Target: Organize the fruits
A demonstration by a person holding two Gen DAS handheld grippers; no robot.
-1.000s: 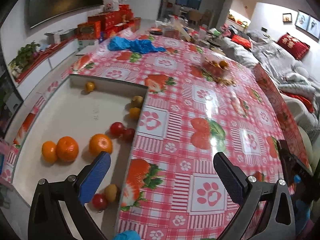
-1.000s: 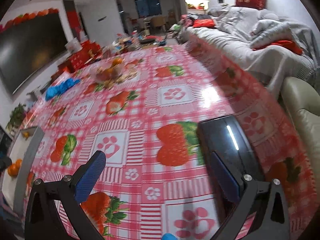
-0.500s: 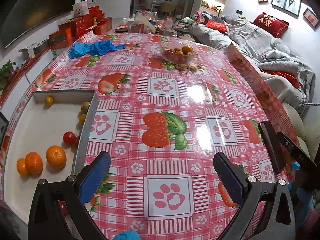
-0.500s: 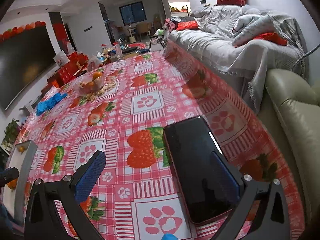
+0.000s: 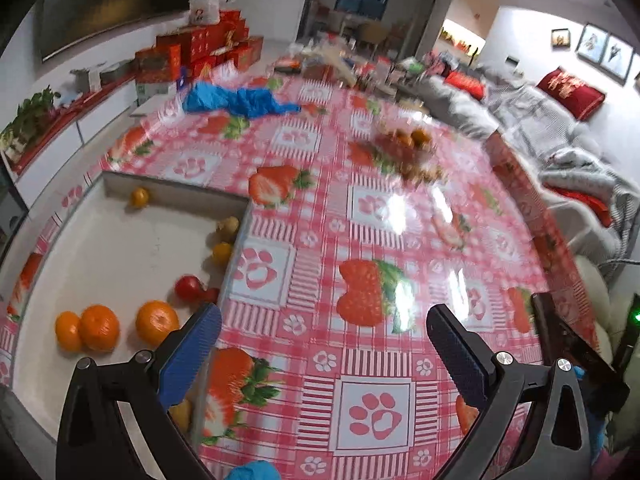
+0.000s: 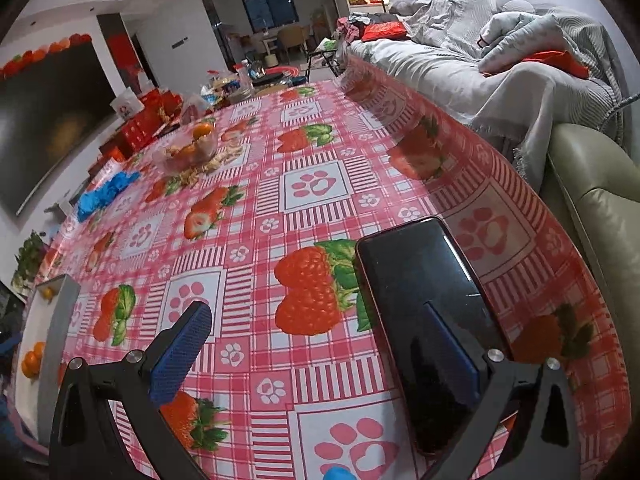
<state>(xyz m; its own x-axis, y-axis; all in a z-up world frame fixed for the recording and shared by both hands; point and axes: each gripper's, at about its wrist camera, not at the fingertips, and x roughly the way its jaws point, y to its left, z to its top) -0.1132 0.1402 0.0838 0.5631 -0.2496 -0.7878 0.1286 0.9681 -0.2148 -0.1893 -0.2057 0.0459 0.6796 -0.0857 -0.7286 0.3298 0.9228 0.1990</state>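
Note:
A white tray (image 5: 100, 240) lies at the table's left with loose fruit in it: three oranges (image 5: 156, 322), red tomatoes (image 5: 189, 288), small yellow fruits (image 5: 222, 252) and one small orange (image 5: 139, 197) at its far wall. My left gripper (image 5: 324, 344) is open and empty above the tablecloth, just right of the tray. A clear bowl with oranges (image 5: 404, 142) stands far across the table; it also shows in the right wrist view (image 6: 192, 148). My right gripper (image 6: 316, 340) is open and empty, its right finger over a black phone (image 6: 424, 312).
The table carries a red strawberry-and-paw tablecloth (image 5: 380, 216). A blue cloth (image 5: 236, 100) lies at the far left. Red boxes (image 5: 192, 52) stand beyond it. A sofa with blankets (image 6: 500, 52) runs along the right edge. The tray's corner shows in the right wrist view (image 6: 56, 300).
My left gripper has swung back left toward the tray after turning right half a second ago. My right gripper has moved closer over the phone. Both stay open.

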